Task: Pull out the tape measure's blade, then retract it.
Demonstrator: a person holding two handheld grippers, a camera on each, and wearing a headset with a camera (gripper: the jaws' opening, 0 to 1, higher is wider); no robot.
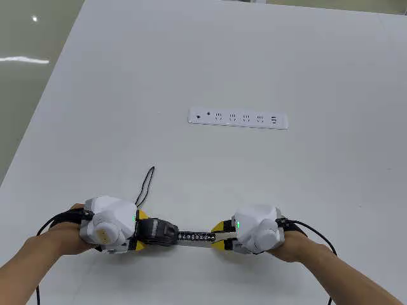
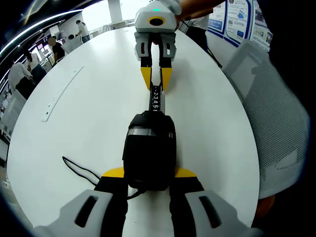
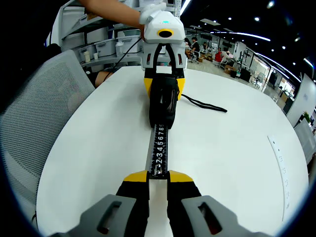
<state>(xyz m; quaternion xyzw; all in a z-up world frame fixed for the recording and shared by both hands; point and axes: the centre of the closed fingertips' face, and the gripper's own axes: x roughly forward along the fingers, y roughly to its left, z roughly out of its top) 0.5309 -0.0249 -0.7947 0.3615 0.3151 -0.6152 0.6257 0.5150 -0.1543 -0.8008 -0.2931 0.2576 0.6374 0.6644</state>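
Here, our left hand-held gripper (image 2: 148,174) clamps the tape measure (image 2: 149,143) near the desk's (image 1: 222,63) front edge. Our right hand-held gripper (image 3: 158,176) pinches the blade (image 3: 159,145); we risk snap-back if that pinch slips.

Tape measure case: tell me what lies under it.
White table lies beneath the tape measure case, clamped by the left gripper. The case hides its underside, so contact cannot be seen.

Glossy plastic tape measure (image 2: 149,145), matt table (image 1: 191,63)
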